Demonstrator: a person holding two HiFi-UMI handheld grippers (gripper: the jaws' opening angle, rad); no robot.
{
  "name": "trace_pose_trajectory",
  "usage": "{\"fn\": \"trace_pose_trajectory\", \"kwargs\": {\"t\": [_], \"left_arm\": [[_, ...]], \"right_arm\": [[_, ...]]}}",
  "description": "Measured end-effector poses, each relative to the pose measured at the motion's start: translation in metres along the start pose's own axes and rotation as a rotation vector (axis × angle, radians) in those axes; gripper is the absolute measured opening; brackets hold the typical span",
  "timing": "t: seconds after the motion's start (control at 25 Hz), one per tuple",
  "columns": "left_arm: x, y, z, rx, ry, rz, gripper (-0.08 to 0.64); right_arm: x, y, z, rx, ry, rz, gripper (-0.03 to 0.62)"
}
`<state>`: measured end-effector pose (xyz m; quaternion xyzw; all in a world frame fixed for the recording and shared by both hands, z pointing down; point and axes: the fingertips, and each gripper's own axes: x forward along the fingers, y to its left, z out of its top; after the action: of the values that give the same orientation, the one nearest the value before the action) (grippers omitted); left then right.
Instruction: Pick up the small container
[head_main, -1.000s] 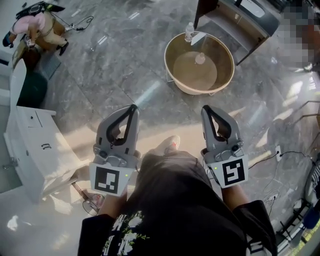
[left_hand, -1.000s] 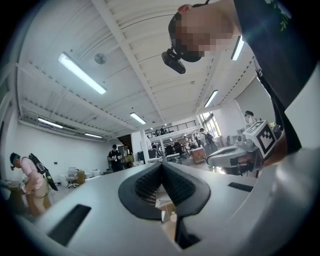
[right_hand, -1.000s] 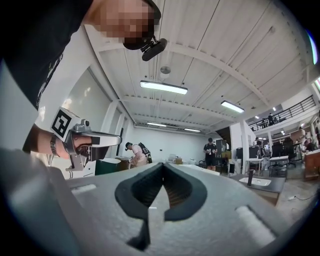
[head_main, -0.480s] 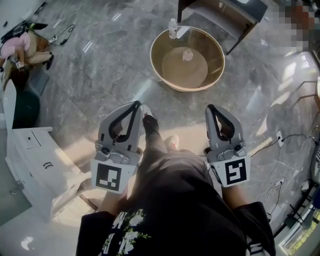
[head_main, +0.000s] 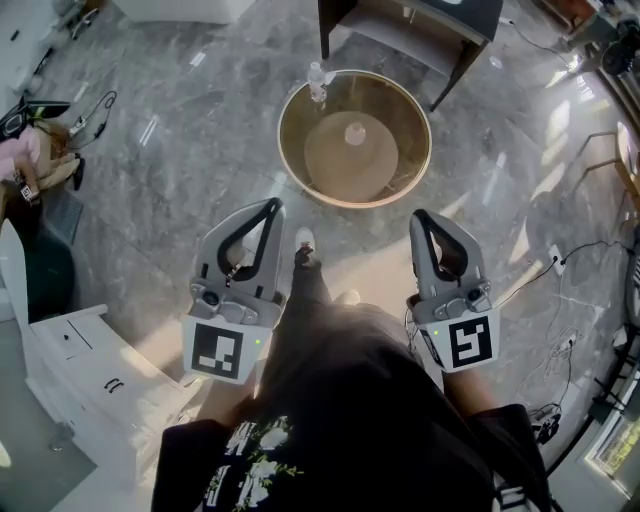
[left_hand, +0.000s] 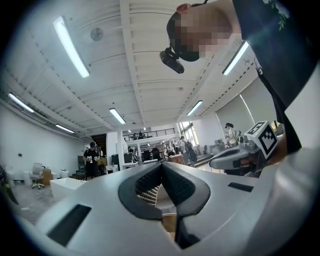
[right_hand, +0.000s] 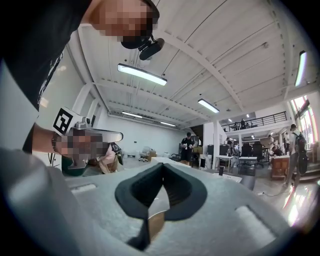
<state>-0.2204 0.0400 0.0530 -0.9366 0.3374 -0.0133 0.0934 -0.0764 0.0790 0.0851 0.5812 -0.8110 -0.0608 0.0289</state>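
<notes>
Left tongs (head_main: 272, 206): tips pressed together, nothing held, level above the grey floor (head_main: 180, 170). Round table (head_main: 282, 140) ahead, well apart from both tongs. Bottle (head_main: 316, 80) at its far-left rim, small container (head_main: 354, 133) near its centre. Right tongs (head_main: 418, 215): closed, empty.

A black T-shirt (head_main: 370, 430) with a white print (head_main: 248, 455), dark trousers (head_main: 312, 290) and pale shoes (head_main: 304, 240) clothe the person, whose left hand-held gripper (head_main: 270, 206) and right hand-held gripper (head_main: 418, 216) are grey with black pads (left_hand: 180, 186) and black-and-white marker cubes (head_main: 217, 352).
</notes>
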Motion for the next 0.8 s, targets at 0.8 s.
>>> {"fn": "trace_pose_trajectory", "kwargs": {"t": [0.8], "left_arm": [[0.160, 0.176, -0.051, -0.017, -0.047, -0.288, 0.014]], "right_arm": [[0.189, -0.066, -0.023, -0.001, 0.071, -0.309, -0.003]]}}
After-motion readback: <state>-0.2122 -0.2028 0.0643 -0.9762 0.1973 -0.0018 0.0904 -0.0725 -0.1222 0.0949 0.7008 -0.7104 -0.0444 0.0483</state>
